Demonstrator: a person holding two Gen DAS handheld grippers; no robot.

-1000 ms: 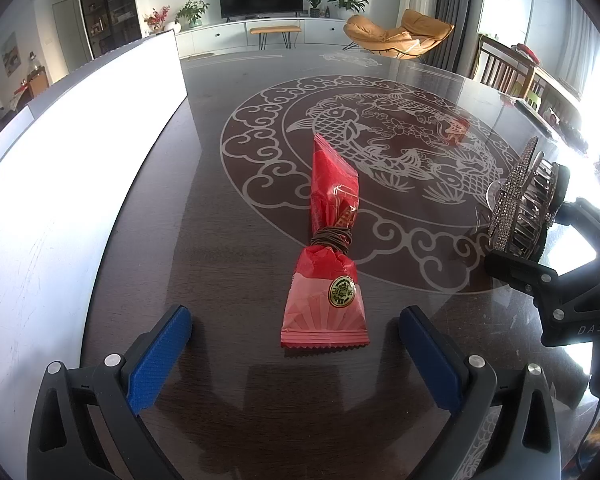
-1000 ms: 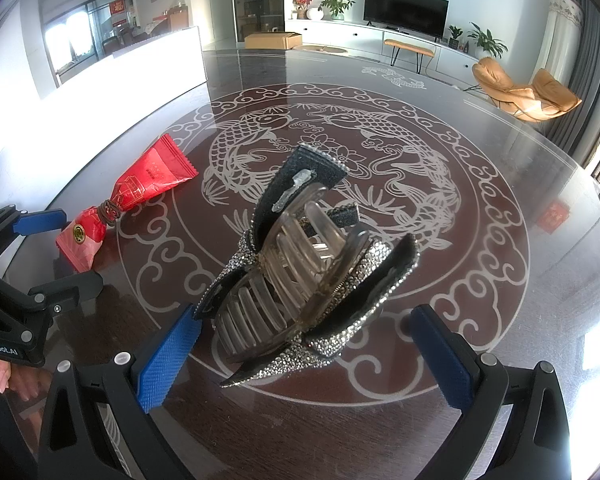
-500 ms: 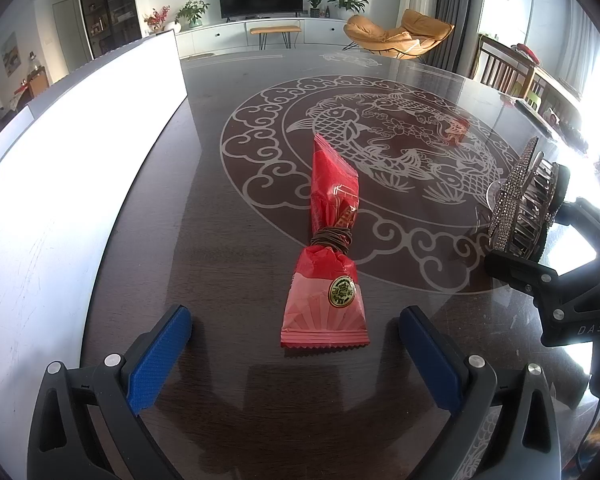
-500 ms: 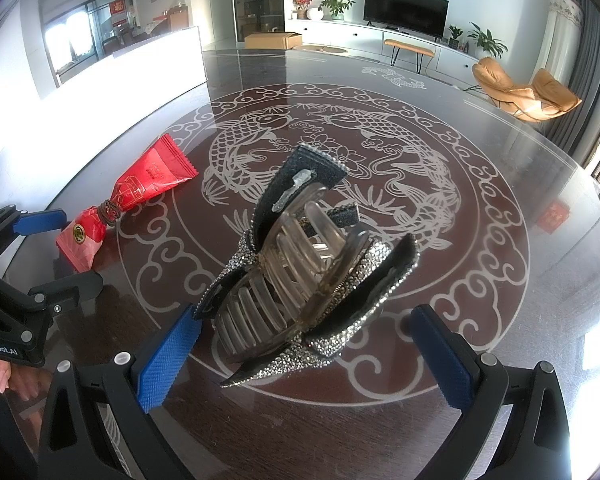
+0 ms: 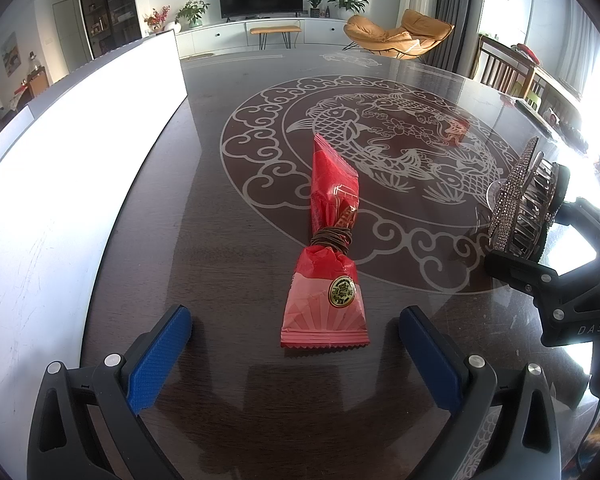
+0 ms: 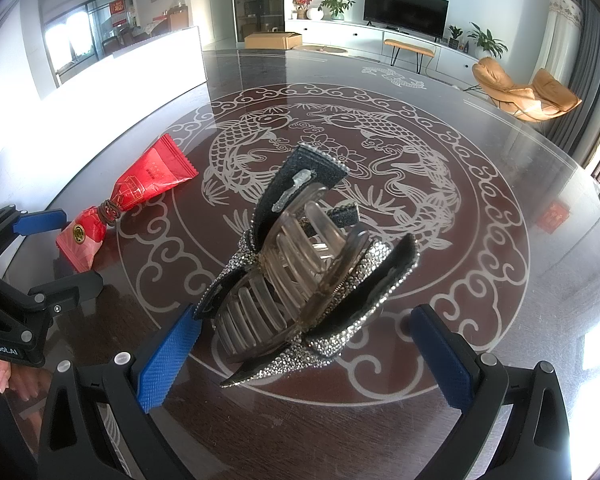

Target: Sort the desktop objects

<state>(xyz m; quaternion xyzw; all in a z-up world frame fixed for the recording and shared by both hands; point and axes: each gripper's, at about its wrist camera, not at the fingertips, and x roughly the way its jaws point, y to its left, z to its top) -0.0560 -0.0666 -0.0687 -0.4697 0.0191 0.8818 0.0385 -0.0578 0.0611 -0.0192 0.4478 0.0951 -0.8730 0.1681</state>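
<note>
Since each item lies centred ahead, my left gripper (image 5: 295,354) brackets the red packet (image 5: 327,264) and my right gripper (image 6: 306,354) the hair claw (image 6: 300,276), both spread wide, ready to close.

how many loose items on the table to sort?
2. A red snack packet lies ahead of the open left gripper; a rhinestone hair claw sits between the open right gripper fingers. Table edges are out of view, so more may exist.
</note>
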